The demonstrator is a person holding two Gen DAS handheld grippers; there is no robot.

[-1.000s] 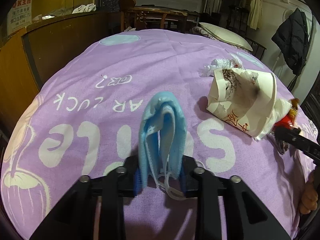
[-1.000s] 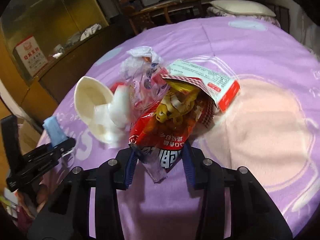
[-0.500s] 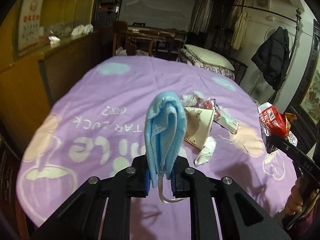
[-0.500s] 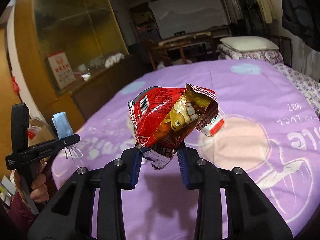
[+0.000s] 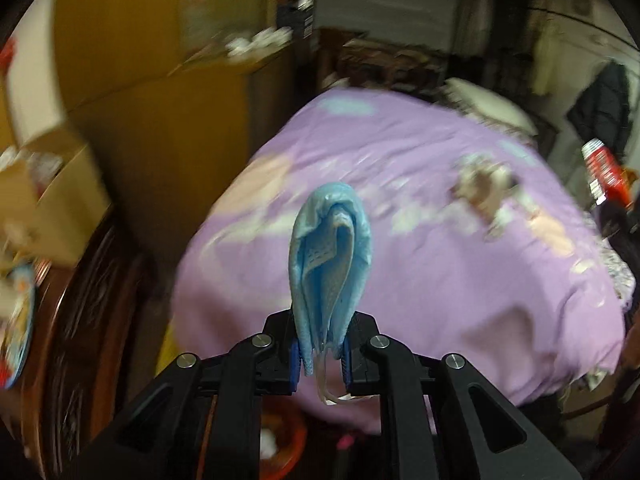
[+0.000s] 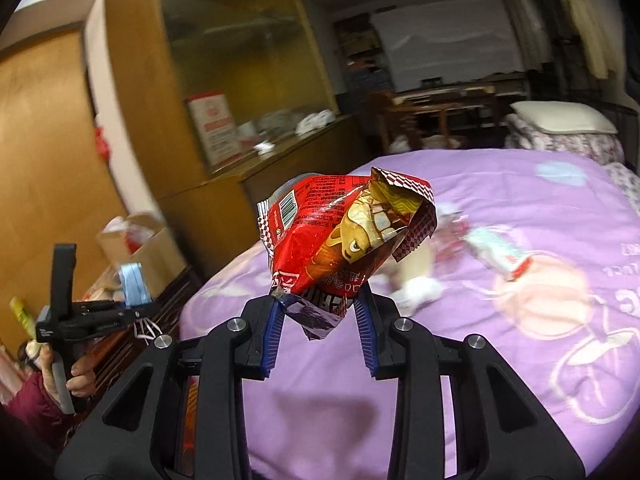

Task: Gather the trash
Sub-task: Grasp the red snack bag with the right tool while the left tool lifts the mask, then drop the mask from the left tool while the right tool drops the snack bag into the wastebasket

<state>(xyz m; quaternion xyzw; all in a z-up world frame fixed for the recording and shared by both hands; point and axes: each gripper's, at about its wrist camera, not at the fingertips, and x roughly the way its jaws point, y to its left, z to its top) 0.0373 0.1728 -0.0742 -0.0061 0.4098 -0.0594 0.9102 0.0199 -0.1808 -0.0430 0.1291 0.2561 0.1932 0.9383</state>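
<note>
Left gripper [image 5: 320, 350] clamps a blue face mask [image 5: 330, 256]; right gripper [image 6: 320, 320] pinches a red snack wrapper [image 6: 344, 236], both aloft. A paper cup [image 6: 416, 268], tissue and packets remain on the purple bedspread [image 6: 500, 380].

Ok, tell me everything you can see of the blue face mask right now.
The blue face mask is a light blue, soft pleated disposable, folded lengthwise into a narrow upright bundle with its rounded fold on top. Its lower end is pinched in the shut left hand-held gripper, whose blue pads press on both sides. White ear loops dangle below the jaws. It is held in the air, off the purple bedspread, and nothing else touches it. The right wrist view shows it standing up from the gripper, loops hanging.
</note>
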